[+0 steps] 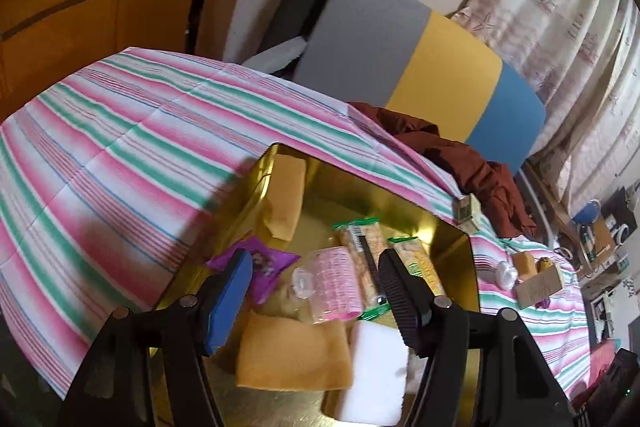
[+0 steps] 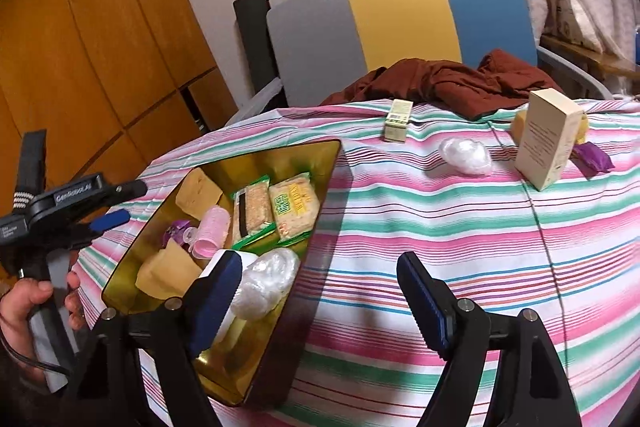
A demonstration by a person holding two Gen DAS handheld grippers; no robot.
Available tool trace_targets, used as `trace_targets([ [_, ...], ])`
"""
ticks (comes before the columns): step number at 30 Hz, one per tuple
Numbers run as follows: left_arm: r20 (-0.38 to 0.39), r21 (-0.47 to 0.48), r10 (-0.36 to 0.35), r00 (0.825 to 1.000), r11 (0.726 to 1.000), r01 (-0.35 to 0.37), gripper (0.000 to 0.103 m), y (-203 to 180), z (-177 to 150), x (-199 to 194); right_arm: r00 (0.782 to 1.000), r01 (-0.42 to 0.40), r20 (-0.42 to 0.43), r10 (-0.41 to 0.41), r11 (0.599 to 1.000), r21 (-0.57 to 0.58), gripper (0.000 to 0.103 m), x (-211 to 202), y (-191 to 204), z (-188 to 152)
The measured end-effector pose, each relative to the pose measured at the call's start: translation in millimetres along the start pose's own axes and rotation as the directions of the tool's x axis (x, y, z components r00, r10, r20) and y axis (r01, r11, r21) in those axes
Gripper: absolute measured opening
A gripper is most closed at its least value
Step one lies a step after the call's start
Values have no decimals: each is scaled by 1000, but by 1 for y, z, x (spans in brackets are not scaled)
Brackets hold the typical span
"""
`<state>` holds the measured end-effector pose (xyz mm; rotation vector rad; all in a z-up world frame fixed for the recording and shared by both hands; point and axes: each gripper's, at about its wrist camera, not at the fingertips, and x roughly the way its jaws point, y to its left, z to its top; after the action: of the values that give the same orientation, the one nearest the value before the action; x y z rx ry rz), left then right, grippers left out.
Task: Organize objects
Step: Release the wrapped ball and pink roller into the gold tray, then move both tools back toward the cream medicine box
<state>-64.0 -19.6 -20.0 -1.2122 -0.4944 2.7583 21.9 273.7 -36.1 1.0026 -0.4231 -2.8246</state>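
1. The left gripper [image 1: 316,301] hangs with jaws spread and nothing between them, above the pink hair roller [image 1: 336,283] lying in the gold metal tin [image 1: 456,227].
2. The right gripper [image 2: 320,303] has jaws spread and empty, over the striped worktop [image 2: 440,227] beside the tin.
3. A cream carton [image 2: 546,139] stands well apart.

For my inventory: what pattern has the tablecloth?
Pink, green and white stripes; right wrist view shows best.

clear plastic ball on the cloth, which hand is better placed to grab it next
Right, probably. The right gripper is open over the striped cloth facing the clear plastic ball; the left gripper hangs over the gold tin.
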Motion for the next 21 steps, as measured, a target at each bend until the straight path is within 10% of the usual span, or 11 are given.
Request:
trace_targets([
  [21,28,352,103,994,930,-106,67,-110,-35,-9,999,45,21,-48,994,101,82,-16,-45,-5],
])
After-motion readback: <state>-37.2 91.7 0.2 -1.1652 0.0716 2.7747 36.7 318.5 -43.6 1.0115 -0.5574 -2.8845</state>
